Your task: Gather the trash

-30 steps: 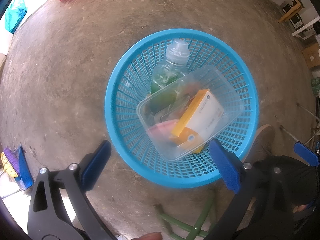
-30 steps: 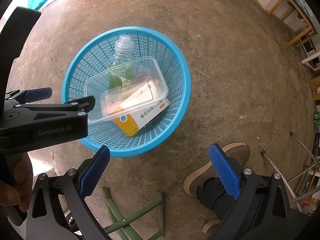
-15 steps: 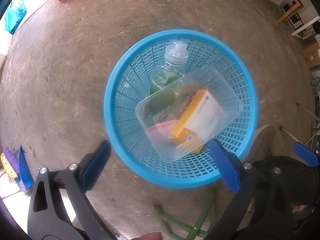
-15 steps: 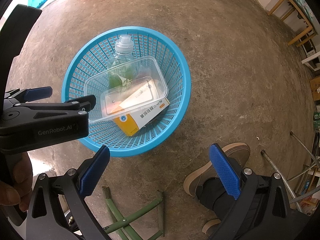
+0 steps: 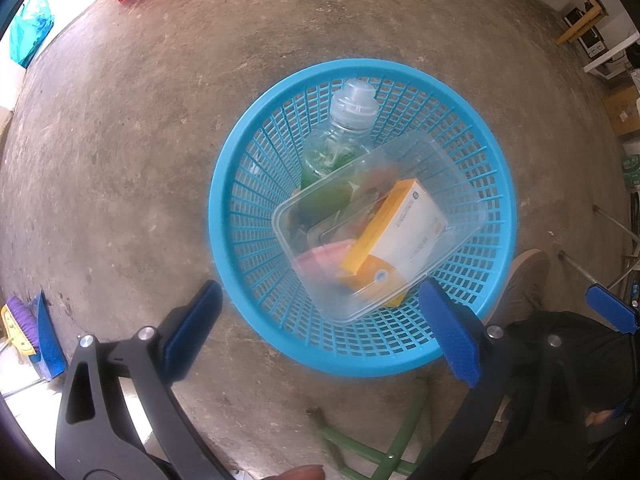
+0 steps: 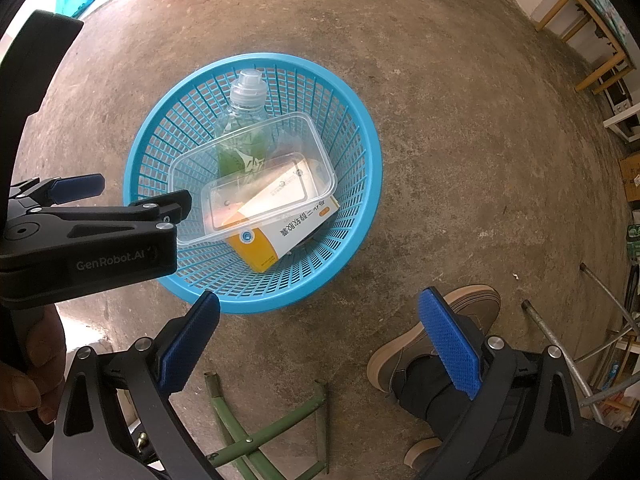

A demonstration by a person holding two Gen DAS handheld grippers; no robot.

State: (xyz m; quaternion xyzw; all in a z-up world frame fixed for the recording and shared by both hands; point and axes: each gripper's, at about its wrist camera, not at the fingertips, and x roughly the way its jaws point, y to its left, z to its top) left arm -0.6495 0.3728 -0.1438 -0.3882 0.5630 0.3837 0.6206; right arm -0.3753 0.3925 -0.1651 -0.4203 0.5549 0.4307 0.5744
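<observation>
A round blue basket (image 5: 280, 336) with a lattice wall stands on the bare concrete floor (image 5: 120, 160), and all the trash lies inside it. Against the far wall of the basket leans a clear plastic bottle (image 5: 340, 140) with a pale cap and a green label. Over the lower part of the bottle lies a clear rectangular food container (image 5: 452, 168), tilted. An orange and white carton (image 5: 404, 224) with printed characters shows through the container, and in the right wrist view one corner of the carton comes out from under it, toward the near side of the basket.

The left gripper (image 5: 320, 332) hangs above the near rim of the basket with its blue pads wide apart and nothing between them. The right gripper (image 6: 318, 338) is also spread wide and empty, over the floor just near the basket. Beside the basket, on the near right, is a brown shoe (image 6: 432, 336) of the person.
</observation>
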